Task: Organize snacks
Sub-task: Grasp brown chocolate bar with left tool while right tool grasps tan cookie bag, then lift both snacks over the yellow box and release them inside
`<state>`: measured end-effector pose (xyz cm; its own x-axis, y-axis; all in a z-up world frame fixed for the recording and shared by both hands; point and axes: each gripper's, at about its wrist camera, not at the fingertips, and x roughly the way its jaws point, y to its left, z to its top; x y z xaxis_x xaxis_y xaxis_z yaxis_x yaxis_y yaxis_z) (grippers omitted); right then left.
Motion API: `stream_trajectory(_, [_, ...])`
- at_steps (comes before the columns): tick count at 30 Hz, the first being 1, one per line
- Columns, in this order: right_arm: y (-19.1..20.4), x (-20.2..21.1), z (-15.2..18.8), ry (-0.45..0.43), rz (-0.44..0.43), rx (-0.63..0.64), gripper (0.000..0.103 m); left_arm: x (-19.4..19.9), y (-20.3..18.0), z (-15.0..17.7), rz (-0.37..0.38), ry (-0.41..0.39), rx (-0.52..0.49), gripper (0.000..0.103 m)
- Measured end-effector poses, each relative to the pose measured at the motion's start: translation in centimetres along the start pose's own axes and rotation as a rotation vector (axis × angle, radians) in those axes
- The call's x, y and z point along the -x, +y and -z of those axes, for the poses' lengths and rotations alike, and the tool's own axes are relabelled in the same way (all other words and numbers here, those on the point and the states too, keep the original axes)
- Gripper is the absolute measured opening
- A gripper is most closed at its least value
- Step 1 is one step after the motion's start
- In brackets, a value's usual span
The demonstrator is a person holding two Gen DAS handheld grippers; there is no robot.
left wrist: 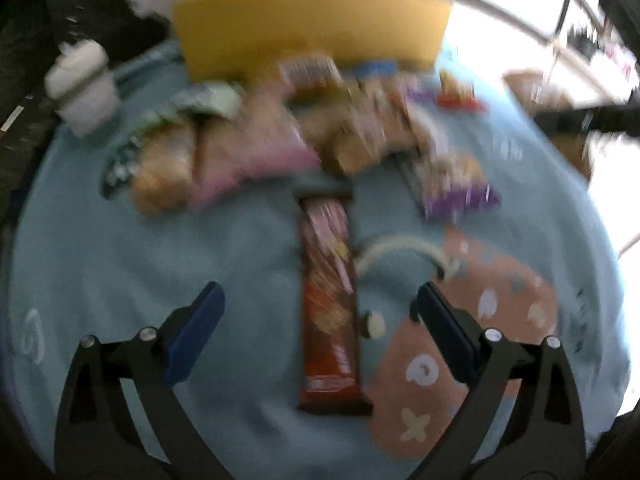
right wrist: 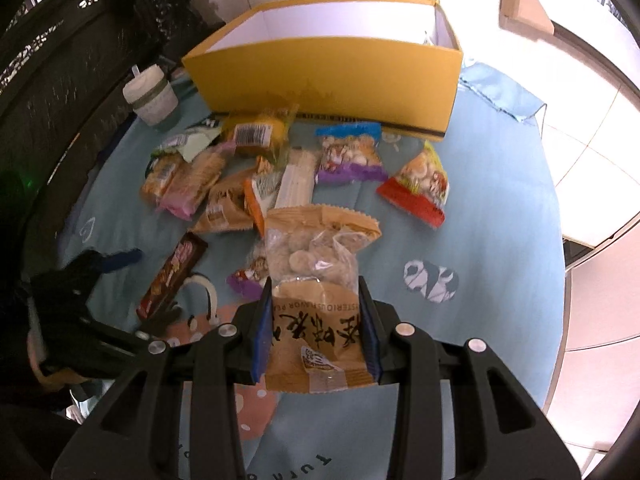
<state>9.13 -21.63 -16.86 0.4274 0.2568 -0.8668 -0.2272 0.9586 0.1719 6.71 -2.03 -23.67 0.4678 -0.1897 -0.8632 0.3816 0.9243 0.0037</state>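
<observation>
The left claw (left wrist: 320, 320) is seen spread wide, its blue pads clear of everything. A brown bar (left wrist: 329, 300) lies flat on the blue cloth (left wrist: 120, 280) between the two fingers, untouched by either. The left view is blurred, so print on the wrappers cannot be read there.

The right claw (right wrist: 316, 328) is closed narrow on a tan nut bag (right wrist: 316, 292); both pads press the bag's sides, and the bag is held above the cloth. In the right view the brown bar is seen at lower left, just beside the left claw.

The remaining snack packets (right wrist: 248, 168) are scattered on the cloth-covered tabletop, in front of a yellow box (right wrist: 324, 76). The box stands upright and open-topped at the far edge; its contents cannot be made out. A white cup (right wrist: 150, 94) stands left of the box. A purple packet (right wrist: 348, 154) and a red packet (right wrist: 418, 184) lie apart to the right of the pile.
</observation>
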Motion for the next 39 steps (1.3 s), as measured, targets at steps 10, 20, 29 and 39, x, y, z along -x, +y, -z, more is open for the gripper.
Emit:
stream_trajectory(10, [0.4,0.5,0.5,-0.017,-0.009,-0.002,0.038,3.2,0.8,1.6,0.029,-0.111,0.029,0.023])
stream_trajectory(20, [1.9,4.3,-1.4,-0.135,-0.057,0.011,0.038,11.1,1.0,-5.3,0.032,-0.351,0.067,0.023])
stream_trajectory(29, [1.9,12.0,-9.5,-0.319,-0.056,0.052,0.038,15.4,0.7,-17.1,0.031,-0.476,0.088,0.024])
stream_trajectory(39, [-0.2,15.2,-19.3,-0.408,0.005,0.072,0.038,15.2,2.4,-27.8,-0.022,-0.484,0.081,0.024])
